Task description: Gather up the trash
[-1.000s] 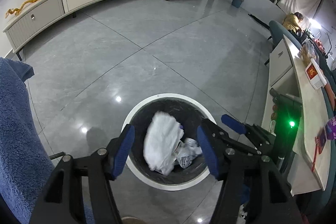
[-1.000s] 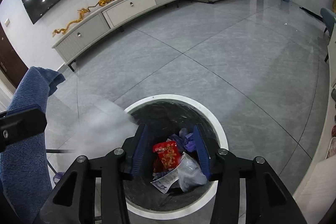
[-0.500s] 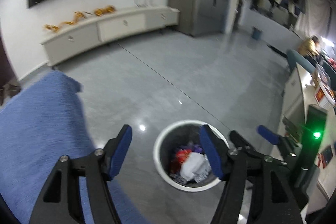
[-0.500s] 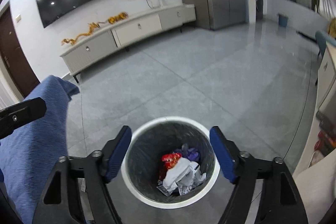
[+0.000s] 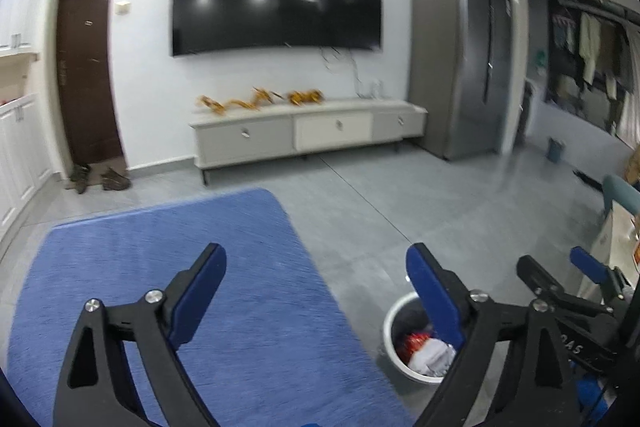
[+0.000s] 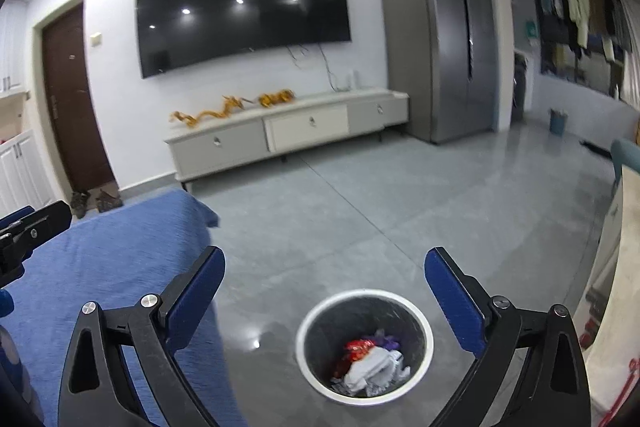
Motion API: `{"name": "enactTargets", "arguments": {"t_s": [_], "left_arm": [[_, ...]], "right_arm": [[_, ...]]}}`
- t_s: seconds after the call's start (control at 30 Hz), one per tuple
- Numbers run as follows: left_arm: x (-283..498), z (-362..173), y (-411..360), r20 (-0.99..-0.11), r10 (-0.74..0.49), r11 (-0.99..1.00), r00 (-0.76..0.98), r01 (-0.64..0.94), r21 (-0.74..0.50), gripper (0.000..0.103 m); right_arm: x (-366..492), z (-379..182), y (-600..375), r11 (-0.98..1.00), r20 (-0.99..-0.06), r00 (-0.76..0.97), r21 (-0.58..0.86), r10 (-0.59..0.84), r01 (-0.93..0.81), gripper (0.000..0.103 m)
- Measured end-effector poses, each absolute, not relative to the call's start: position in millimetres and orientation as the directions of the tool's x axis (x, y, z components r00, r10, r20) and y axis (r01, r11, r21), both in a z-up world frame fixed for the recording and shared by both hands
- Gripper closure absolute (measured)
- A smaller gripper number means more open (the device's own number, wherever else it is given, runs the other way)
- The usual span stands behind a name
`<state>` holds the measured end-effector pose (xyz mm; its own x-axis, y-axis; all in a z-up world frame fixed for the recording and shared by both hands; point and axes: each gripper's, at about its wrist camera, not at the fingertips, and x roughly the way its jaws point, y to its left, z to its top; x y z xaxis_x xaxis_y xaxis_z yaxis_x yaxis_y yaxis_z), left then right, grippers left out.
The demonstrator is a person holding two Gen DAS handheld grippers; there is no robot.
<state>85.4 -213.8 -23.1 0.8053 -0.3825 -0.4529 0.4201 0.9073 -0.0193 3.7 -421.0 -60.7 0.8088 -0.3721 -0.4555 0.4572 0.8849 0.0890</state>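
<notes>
A round bin with a white rim stands on the grey floor, holding a red wrapper, white crumpled paper and purple scraps. In the left wrist view the bin sits low right, partly behind a finger. My left gripper is open and empty, raised over the blue cloth surface. My right gripper is open and empty, raised above and behind the bin. The right gripper also shows in the left wrist view.
A blue cloth-covered surface lies left of the bin. A white table edge is at the right. Far off are a TV cabinet, wall TV, grey fridge and brown door.
Both grippers have lifted and tilted up away from the bin. The right gripper let the red wrapper go into the bin and opened wide; white paper dropped in from the left.
</notes>
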Motion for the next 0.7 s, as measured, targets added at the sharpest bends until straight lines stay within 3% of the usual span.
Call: {"name": "enactTargets", "arguments": {"t_s": [0.17,0.37,0.7], "left_arm": [[64,-4,-161,-0.374,-0.321,0.941,0.870,0.338,-0.021,0.002],[43,10,-99,-0.299,-0.224,0.974,0.927,0.227,-0.027,0.002],[24,13,-43,-0.274,-0.081,0.997,0.958,0.079,-0.019,0.000]], "right_arm": [[-6,-30,-381,0.911,-0.399,0.845,0.056,-0.356,0.410,0.000],[-17,-5,-341,0.931,-0.348,0.874,0.004,-0.340,0.364,0.000],[-25,14,-291,0.951,-0.302,0.903,-0.062,-0.307,0.303,0.000]]}}
